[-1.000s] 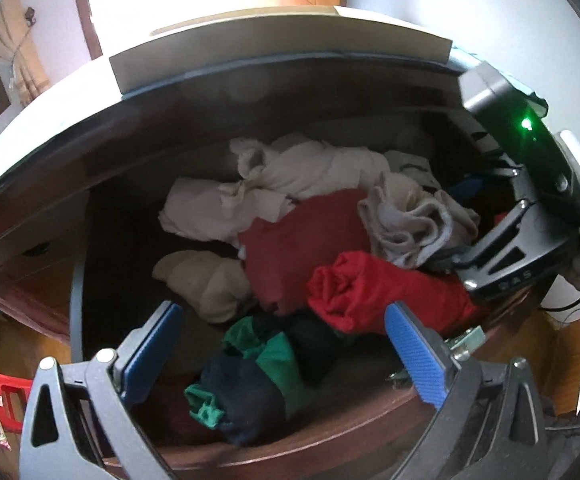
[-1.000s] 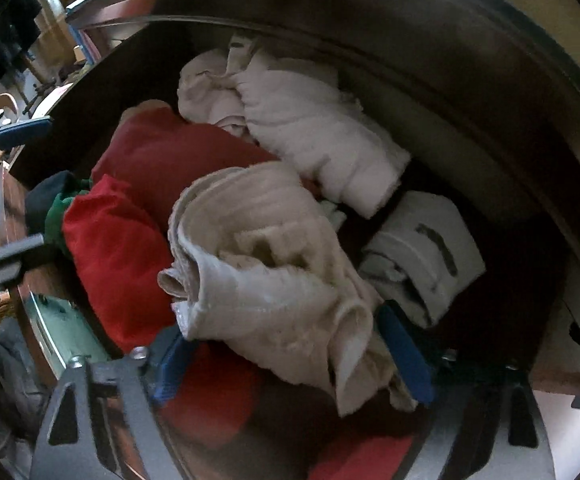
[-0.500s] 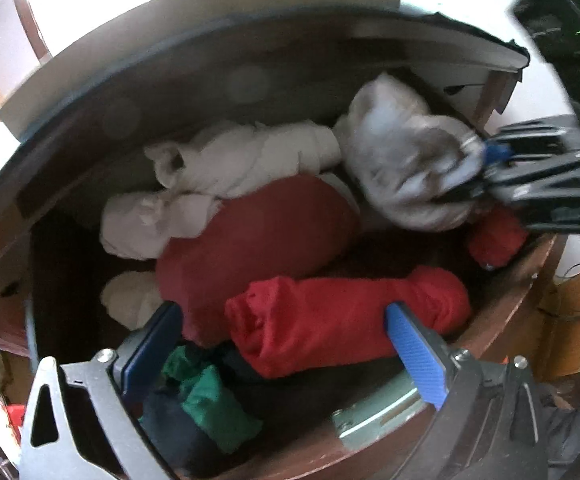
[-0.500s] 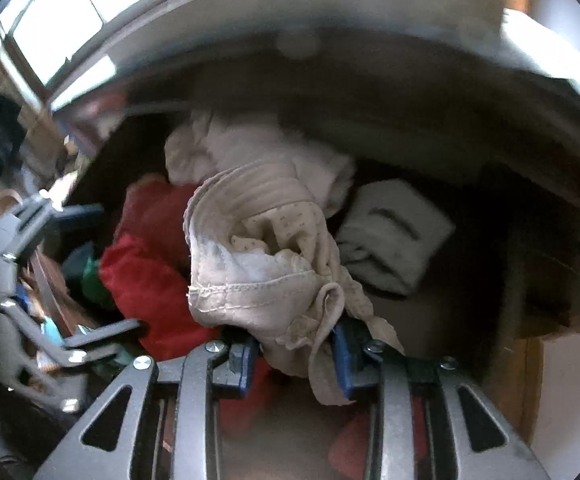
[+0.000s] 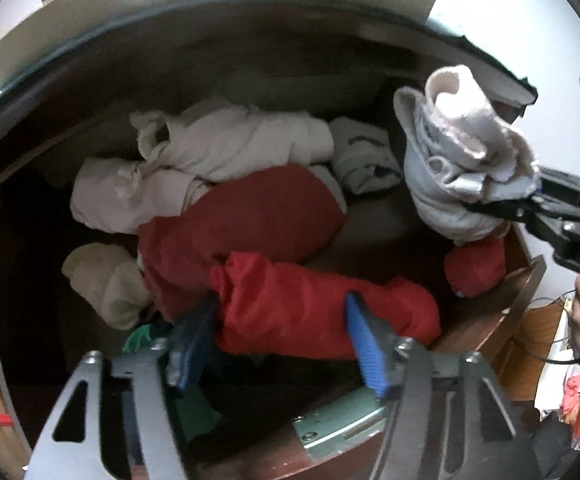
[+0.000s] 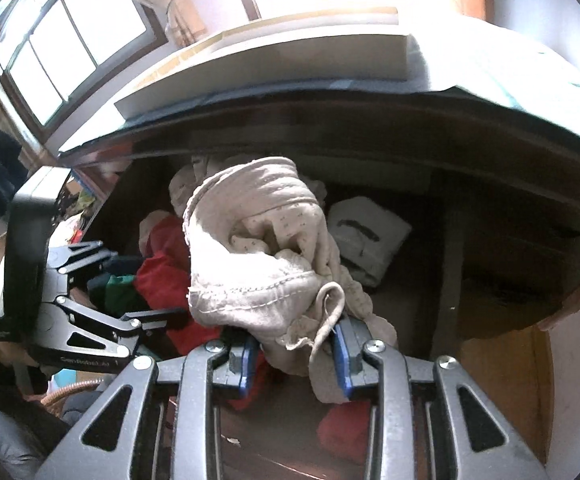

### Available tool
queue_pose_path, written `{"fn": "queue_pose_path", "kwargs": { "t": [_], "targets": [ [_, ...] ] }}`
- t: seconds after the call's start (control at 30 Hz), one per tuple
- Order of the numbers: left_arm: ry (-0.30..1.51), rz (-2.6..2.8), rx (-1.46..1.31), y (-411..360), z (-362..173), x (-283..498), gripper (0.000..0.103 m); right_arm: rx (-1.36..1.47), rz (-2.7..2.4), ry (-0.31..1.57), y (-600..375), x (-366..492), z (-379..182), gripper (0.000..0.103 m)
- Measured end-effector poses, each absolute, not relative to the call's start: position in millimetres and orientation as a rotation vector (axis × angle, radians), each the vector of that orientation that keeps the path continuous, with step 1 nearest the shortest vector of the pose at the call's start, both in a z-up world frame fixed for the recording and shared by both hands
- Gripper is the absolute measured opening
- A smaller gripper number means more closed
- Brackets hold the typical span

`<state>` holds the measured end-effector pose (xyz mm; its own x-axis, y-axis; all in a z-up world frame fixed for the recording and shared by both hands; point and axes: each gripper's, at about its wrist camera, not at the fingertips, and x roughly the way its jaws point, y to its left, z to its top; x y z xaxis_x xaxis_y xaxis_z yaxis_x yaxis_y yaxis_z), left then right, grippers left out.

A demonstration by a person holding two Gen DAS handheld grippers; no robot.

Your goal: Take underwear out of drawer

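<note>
The open wooden drawer (image 5: 493, 316) holds a heap of rolled underwear. My left gripper (image 5: 280, 332) points down at a bright red roll (image 5: 290, 312); its jaws are closing, with the roll's left half between the blue pads (image 5: 363, 344). My right gripper (image 6: 294, 354) is shut on a beige dotted pair of underwear (image 6: 258, 248) and holds it up above the heap. In the left wrist view that bundle (image 5: 461, 160) hangs at the right from the right gripper (image 5: 529, 206). The right wrist view shows the left gripper (image 6: 130, 280) low at the left.
Left in the drawer are white garments (image 5: 226, 140), a folded white piece (image 5: 363, 156), a dark red one (image 5: 258, 216), a small red roll (image 5: 475, 266), a cream one (image 5: 106, 280) and green cloth (image 5: 194, 412). A metal lock plate (image 5: 341, 420) sits on the front edge. A flat pale board (image 6: 274, 52) lies on the cabinet top.
The right gripper shut on the beige underwear and lifted it out of the heap. The left gripper moved over the bright red roll and its jaws narrowed around it.
</note>
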<state>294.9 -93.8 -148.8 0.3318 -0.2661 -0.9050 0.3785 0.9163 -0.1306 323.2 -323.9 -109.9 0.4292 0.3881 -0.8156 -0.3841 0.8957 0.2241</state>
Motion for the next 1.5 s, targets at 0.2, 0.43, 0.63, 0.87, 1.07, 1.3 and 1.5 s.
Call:
{"fn": "queue_pose_path", "kwargs": {
  "t": [0.2,0.43,0.63,0.87,1.07,1.3,1.5],
  "targets": [
    [1.092,-0.461,0.079,-90,-129,284,0.044,0.054,0.450,1.007,-328,320,-109,0.034],
    [0.946,-0.467,0.110,-73,-90,274,0.010,0.121,0.458,0.951,-332,318,-87,0.034],
    [1.017,-0.476,0.192,-73,-111,278,0.031,0.097,0.444,0.946,-327,317,-82,0.034],
    [1.096,-0.431,0.105,-66,-129,288,0.067,0.116,0.444,0.940,-331,313,-80,0.034],
    [1.101,-0.442,0.097,-77,-141,300,0.032,0.140,0.446,0.948,-334,316,-85,0.034],
    [1.015,-0.475,0.047,-64,-114,283,0.009,0.162,0.427,0.940,-340,314,-82,0.034],
    [0.868,-0.478,0.065,-53,-65,266,0.000,0.156,0.430,0.908,-337,312,-67,0.034]
  ]
}}
